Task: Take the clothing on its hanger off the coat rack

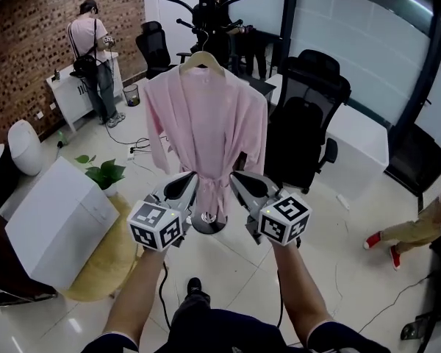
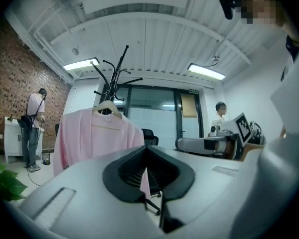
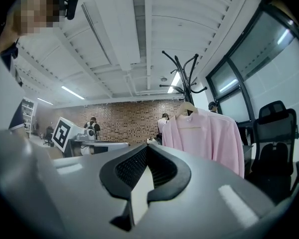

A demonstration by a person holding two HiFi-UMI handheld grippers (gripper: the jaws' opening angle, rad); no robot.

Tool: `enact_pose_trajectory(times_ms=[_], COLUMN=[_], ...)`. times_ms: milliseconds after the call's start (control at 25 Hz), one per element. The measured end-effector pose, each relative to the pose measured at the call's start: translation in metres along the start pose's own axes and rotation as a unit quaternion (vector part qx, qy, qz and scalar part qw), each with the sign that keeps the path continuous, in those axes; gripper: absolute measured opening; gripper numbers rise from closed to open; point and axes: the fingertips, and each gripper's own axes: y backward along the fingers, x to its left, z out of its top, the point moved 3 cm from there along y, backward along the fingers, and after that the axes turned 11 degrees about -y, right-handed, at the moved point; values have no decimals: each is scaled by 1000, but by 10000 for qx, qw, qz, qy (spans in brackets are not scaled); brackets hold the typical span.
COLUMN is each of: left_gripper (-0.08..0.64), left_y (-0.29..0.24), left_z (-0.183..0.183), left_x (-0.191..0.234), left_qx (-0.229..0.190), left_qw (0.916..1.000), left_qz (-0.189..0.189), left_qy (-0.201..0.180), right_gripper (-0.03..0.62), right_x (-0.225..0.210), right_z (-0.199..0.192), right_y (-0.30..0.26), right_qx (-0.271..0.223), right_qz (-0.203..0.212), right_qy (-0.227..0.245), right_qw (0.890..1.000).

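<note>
The pink robe (image 1: 206,123) hangs on a wooden hanger (image 1: 202,61), and the hook of the hanger sits on an arm of the black rack (image 1: 206,6). The task's thing is therefore on the rack, not yet lifted.

The left gripper (image 1: 185,186) and the right gripper (image 1: 242,184) are held side by side in front of the robe. In the head view they are low, at the height of its lower part. Both pairs of jaws are clenched with nothing between them. In each gripper view the tips meet and only the room shows behind them.

The relation that matters is the height and the side. The hanger is well above both pairs of jaws and well apart from them. In the left gripper view the robe (image 2: 97,133) and hanger (image 2: 107,106) stand up and to the left of the jaws. In the right gripper view the robe (image 3: 204,133) and hanger (image 3: 188,108) stand up and to the right. So each gripper points a little past the robe, and the robe hangs ahead, between the two lines of sight.

The long axis of the hanger runs from left to right across the person's view, shoulder to shoulder, and the hook rises from its middle. In the head view the hanger lies a little more on the side of the left gripper, so I judge this one slightly nearer, but the difference is small.

I think the coming move needs the jaws to open and to go up and forward to the hanger. Then the hanger must be lifted up, so that the hook comes free of the rack arm.
</note>
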Motion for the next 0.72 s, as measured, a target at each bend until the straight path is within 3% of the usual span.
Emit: enact_pose_trajectory(times_ms=[360, 720], left_gripper=[12, 12], left_y=[-46, -92], left_z=[-9, -13], left_x=[94, 155], left_qx=[7, -20], left_qw=[9994, 9992], left_qz=[-295, -306], left_qy=[-177, -247], right_gripper=[2, 2], right_x=[-30, -61], right_z=[12, 19], right_y=[-91, -133], right_qx=[-2, 11], right_qz=[-220, -392], right_qy=[7, 0], right_qw=[9998, 9992])
